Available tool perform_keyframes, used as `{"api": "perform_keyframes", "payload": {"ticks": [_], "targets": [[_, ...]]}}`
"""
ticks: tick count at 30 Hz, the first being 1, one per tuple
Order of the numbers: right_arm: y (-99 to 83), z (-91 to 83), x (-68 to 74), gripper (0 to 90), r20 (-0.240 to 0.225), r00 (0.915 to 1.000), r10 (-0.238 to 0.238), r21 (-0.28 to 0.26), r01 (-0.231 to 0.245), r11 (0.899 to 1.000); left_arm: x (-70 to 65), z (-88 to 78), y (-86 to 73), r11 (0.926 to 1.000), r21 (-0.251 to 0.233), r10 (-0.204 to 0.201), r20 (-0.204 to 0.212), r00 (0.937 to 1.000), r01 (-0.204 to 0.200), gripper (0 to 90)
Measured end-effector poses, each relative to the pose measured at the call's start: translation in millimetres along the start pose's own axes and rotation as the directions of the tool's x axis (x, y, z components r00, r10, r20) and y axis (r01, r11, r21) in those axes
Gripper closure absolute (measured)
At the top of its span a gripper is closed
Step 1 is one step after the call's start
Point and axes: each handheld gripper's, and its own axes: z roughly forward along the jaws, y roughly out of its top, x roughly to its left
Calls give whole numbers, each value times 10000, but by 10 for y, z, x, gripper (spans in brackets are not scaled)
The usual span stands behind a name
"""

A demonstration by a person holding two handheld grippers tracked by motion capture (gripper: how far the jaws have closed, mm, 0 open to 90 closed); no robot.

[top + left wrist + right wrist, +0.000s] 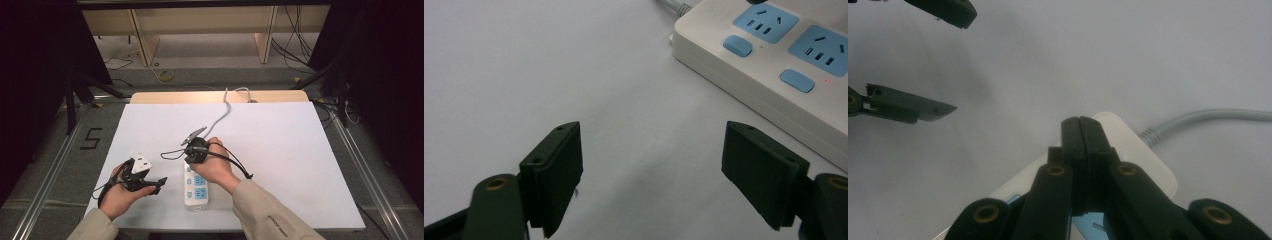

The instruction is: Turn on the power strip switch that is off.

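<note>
High view first: a white power strip (195,189) lies on the matte white table (280,150), a smooth plastic slab with rounded corners, blue socket faces and a grey cord (223,112) curling off toward the far edge. The right hand (216,167) is curled over the strip's far end, wrist bent, holding the right gripper (192,156) down at it. From that gripper's own camera the two black jaws are pressed flat together, nothing between them, tips over the strip's rounded end. The left hand (121,192) rests palm up just left of the strip, and the left gripper (651,170) points toward it, its blocky jaws spread wide above bare tabletop.
</note>
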Motion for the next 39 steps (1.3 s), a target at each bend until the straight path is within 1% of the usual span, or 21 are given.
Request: {"api": "perform_keyframes", "payload": {"ticks": [7, 11, 12, 13, 19, 21, 29, 32, 34, 39], "targets": [[-5, 76, 6, 900, -62, 10000, 2, 237, 0, 9997, -1, 2, -1, 10000, -2, 46, 6, 10000, -46, 242], [-7, 102, 7, 900, -69, 10000, 21, 395, -19, 9992, -8, 8, -1, 10000, -40, 5, 20, 10000, -4, 242], [-5, 105, 14, 900, -104, 9999, 105, 451, -100, 9989, -8, 9, 1, 10000, -19, 10, 16, 10000, -10, 242], [-7, 113, 11, 900, -90, 10000, 15, 455, -11, 9990, -10, 11, 2, 10000, -21, 6, 16, 10000, -6, 242], [-20, 156, 18, 900, -85, 10000, -42, 616, 47, 9981, -10, 11, 2, 10000, -21, -4, 21, 10000, 4, 242], [-20, 165, 28, 900, -61, 10000, 2, 661, 2, 9978, -11, 12, 2, 10000, -28, 1, 32, 10000, -1, 243], [-29, 206, 33, 900, -105, 9998, -142, 893, 151, 9959, -14, 13, 1, 10000, -29, 8, 37, 10000, -8, 243], [-19, 205, 32, 900, -118, 9999, -74, 1002, 86, 9949, -13, 14, 3, 10000, -4, 41, 62, 10000, -41, 242], [-16, 204, 28, 900, -156, 9998, -143, 1040, 159, 9944, -12, 16, 3, 10000, -6, 23, 48, 10000, -23, 243], [-8, 210, 45, 900, -29, 9994, -344, 1186, 345, 9923, -17, 13, 3, 10000, -20, 21, 43, 10000, -21, 243]]}}
